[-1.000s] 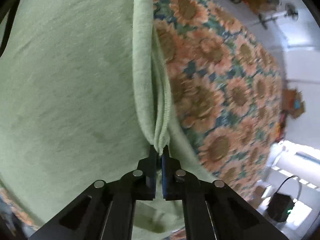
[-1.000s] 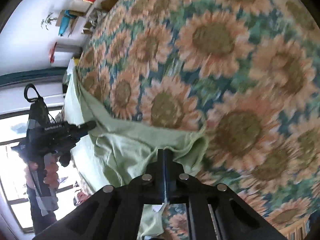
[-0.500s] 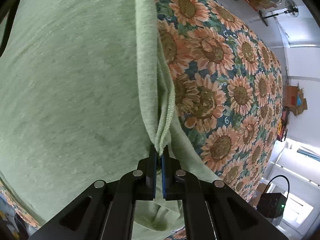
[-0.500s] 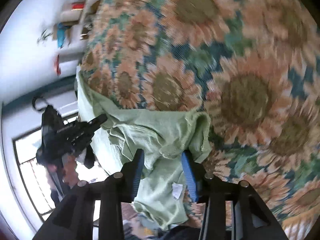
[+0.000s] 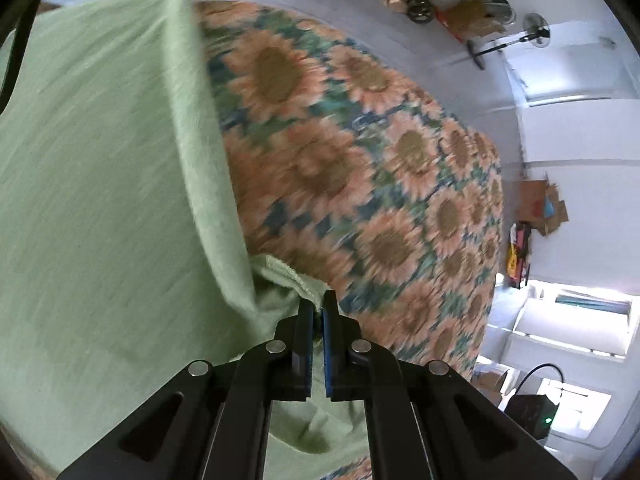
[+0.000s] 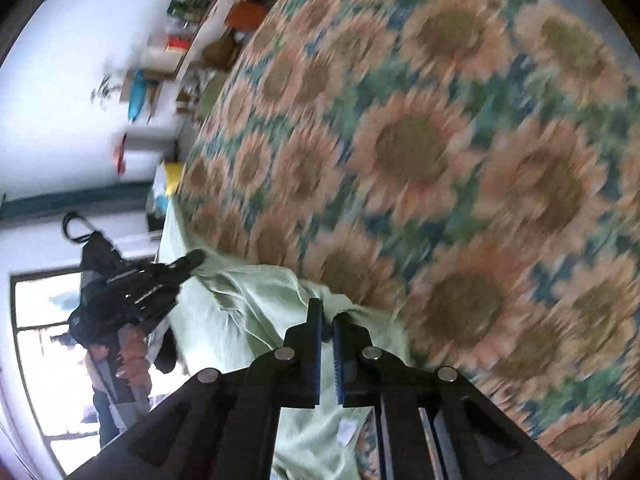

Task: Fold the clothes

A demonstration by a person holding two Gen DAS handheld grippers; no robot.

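A light green garment (image 5: 100, 200) lies on a sunflower-print cover (image 5: 360, 168). My left gripper (image 5: 318, 306) is shut on the garment's hemmed edge (image 5: 288, 270), which bunches just ahead of the fingertips. In the right wrist view the same garment (image 6: 248, 304) lies crumpled with a white label (image 6: 347, 432) showing. My right gripper (image 6: 325, 314) has its jaws nearly closed with a narrow gap above a fold of the cloth; whether they pinch it is unclear. The left gripper also shows in the right wrist view (image 6: 192, 260), holding the far edge of the garment.
The sunflower cover (image 6: 440, 160) fills most of the right wrist view. A standing fan (image 5: 508, 42) and cardboard boxes (image 5: 540, 208) stand on the floor beyond it. Cluttered shelves (image 6: 188, 20) line a wall. A window (image 6: 40, 360) is behind the left hand.
My right gripper opened, letting go of the garment, then narrowed again close over a fold. My left gripper stayed shut on the hem, which has slackened and bunched. Both views are blurred by motion.
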